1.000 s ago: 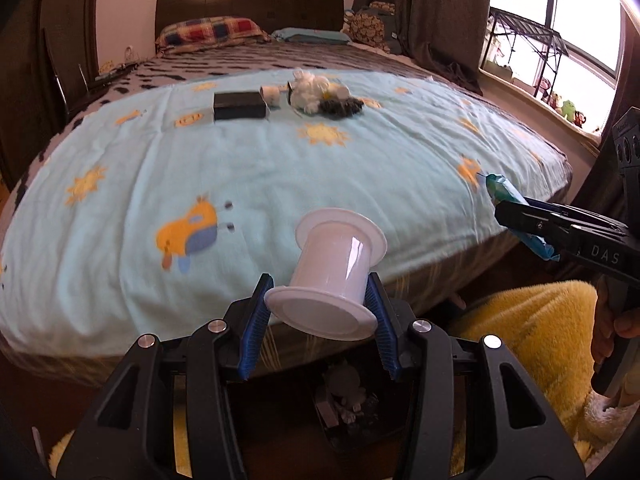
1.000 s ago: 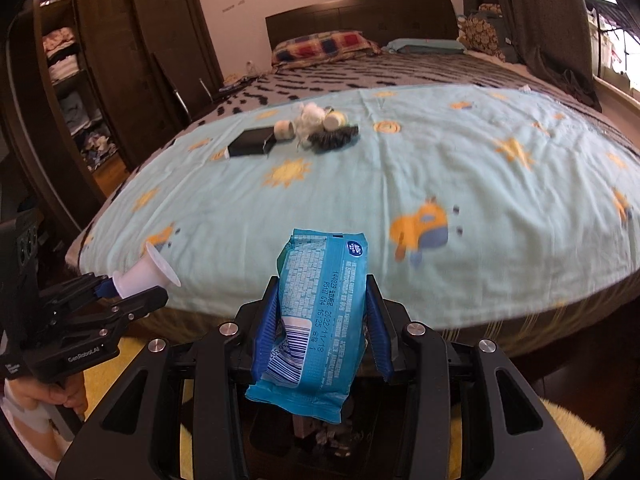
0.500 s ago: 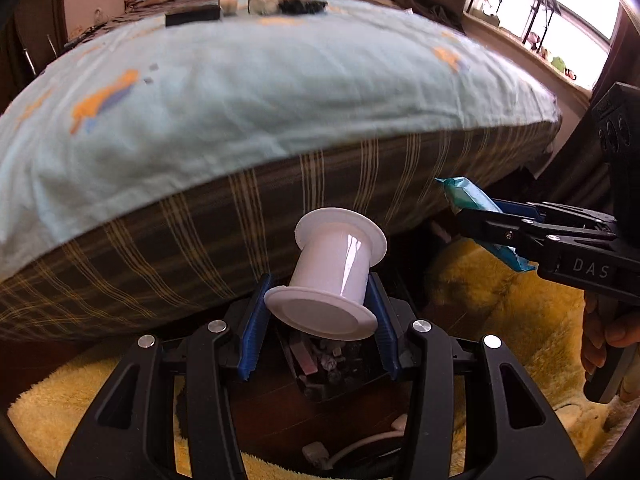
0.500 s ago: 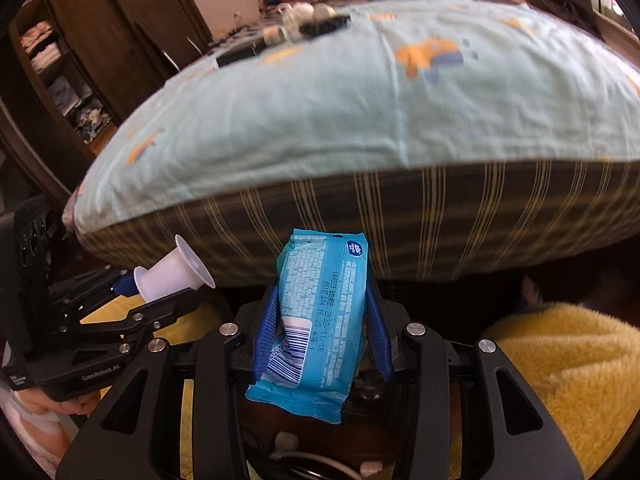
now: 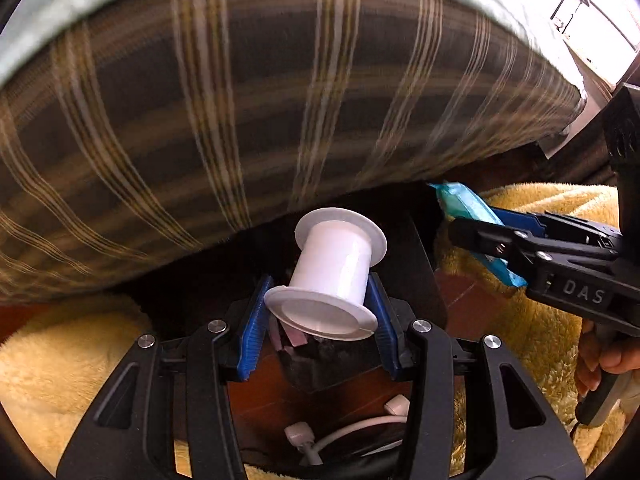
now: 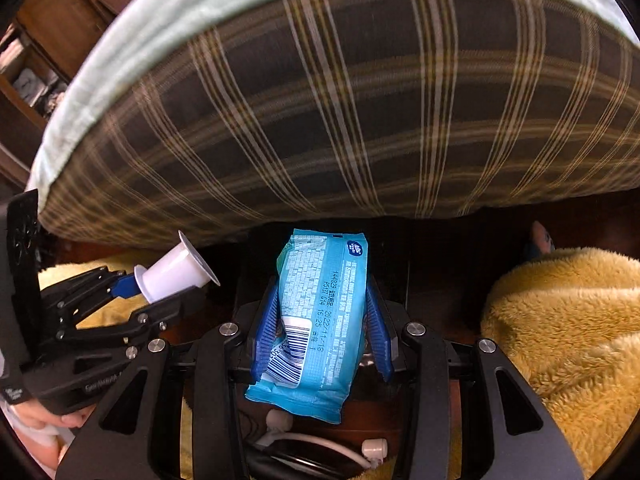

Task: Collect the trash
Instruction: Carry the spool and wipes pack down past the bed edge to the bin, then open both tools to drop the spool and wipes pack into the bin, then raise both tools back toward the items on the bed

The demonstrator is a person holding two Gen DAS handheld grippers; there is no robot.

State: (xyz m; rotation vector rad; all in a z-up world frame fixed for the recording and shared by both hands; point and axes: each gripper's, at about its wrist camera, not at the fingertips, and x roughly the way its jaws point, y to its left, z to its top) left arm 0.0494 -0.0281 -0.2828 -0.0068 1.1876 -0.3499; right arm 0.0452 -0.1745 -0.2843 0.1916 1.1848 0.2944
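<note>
Two grippers hang below the plaid mattress side [image 5: 280, 92], over a dark bin [image 5: 424, 264] between yellow fleece rugs [image 6: 560, 340]. Your right gripper [image 6: 322, 320] clamps a blue wipes packet [image 6: 320, 312]; your left gripper [image 5: 320, 316] pinches a white plastic spool [image 5: 332, 272], both beneath that mattress.

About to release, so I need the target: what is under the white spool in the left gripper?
Under the white spool, clamped in the left gripper, a dark container holds pinkish scraps on the wood floor. The spool hides most of its opening.
</note>
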